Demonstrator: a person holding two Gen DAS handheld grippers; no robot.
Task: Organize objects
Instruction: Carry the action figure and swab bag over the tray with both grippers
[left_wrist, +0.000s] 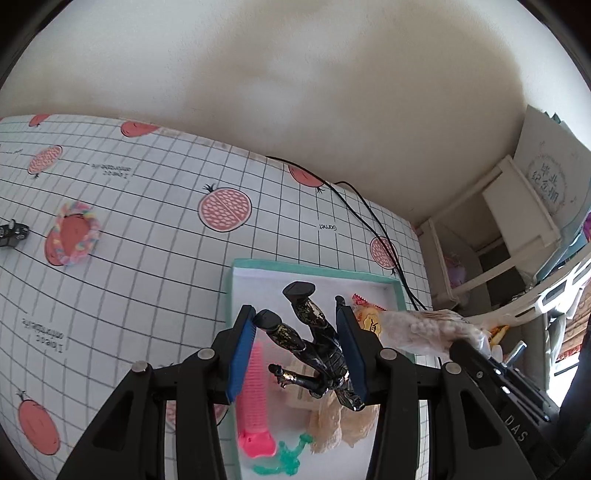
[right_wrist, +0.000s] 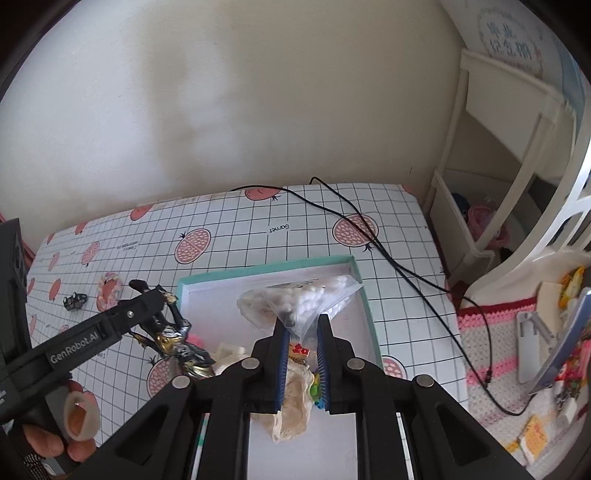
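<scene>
— Both grippers are loaded. Left gripper: what is it holding?

— A black and gold action figure, feet pointing away from me. It hangs against my right-hand pad; I cannot tell if the other pad touches it.

— Where is it?

— Over the teal-rimmed tray, above a pink comb, a green toy figure and a lace cloth lying inside.

— Right gripper?

— Narrow, pinching a clear plastic bag of white beads over the same tray, above a snack packet.

— Further out?

— On the pomegranate tablecloth, a rainbow scrunchie, 1 black clip, and a black cable.
</scene>
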